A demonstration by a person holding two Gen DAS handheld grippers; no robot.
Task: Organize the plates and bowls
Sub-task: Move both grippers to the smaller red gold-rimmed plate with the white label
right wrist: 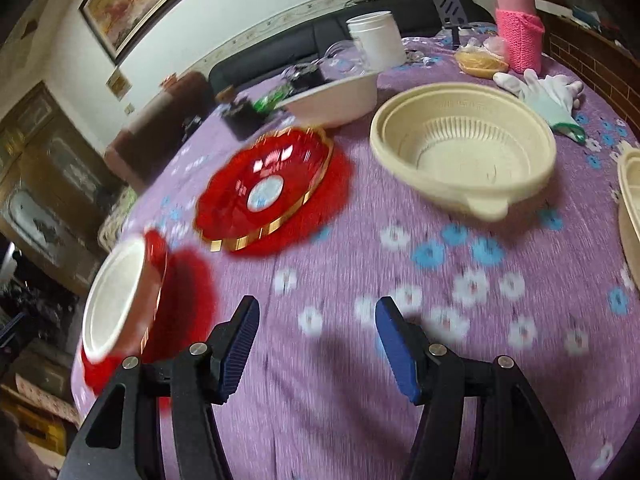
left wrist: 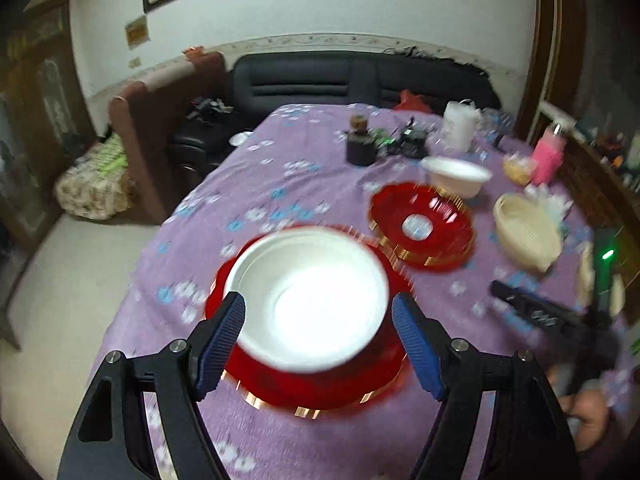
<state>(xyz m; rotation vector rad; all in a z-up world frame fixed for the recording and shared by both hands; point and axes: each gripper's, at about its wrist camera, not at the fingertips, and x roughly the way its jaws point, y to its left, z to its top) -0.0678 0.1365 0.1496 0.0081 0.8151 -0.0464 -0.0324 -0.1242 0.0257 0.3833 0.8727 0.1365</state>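
L gripper fingers spread wide, nothing pinched; the white bowl shows between the pads but I see no contact w/ either. It sits on a red plate at the near edge of the table. R gripper also spread, empty, over bare purple cloth.

Handling, my guess: white bowl looks like thin disposable foam/paper, so light, flexes if squeezed; I'd take the rim or side wall, gentle close. Red plates look like stiff glossy plastic w/ gold trim, prob slippery; grab at the rim edge. 2nd red plate mid-table, beige bowl just right of it, another white bowl behind.

Hard to tell: heavy motion blur, can't say if the near plate is one or a stack. Another beige bowl is cut off at frame edge.
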